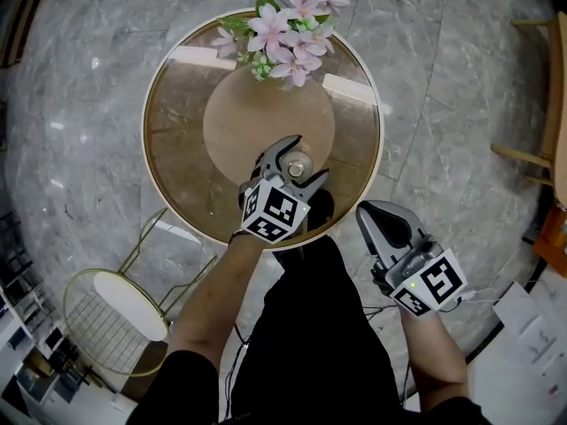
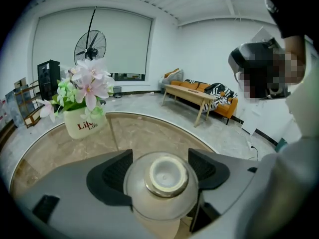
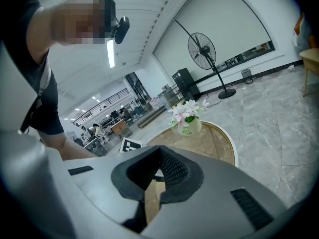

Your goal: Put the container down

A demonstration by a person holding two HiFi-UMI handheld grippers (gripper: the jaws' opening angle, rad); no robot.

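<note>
A small rounded glass container (image 2: 162,183) with a pale cap (image 2: 166,175) sits between the jaws of my left gripper (image 2: 160,171), which is shut on it. In the head view the left gripper (image 1: 297,168) holds the container (image 1: 299,164) over the near part of the round glass table (image 1: 177,140). Whether the container touches the tabletop is hidden by the gripper. My right gripper (image 1: 379,218) is off the table at its near right edge, jaws together and nothing in them. The right gripper (image 3: 158,176) in its own view shows its pads meeting.
A white vase of pink flowers (image 1: 285,35) stands at the table's far edge; the vase (image 2: 82,122) also shows in the left gripper view. A wire-frame stool (image 1: 115,312) stands on the marble floor at the left. Wooden furniture (image 1: 554,104) lines the right edge.
</note>
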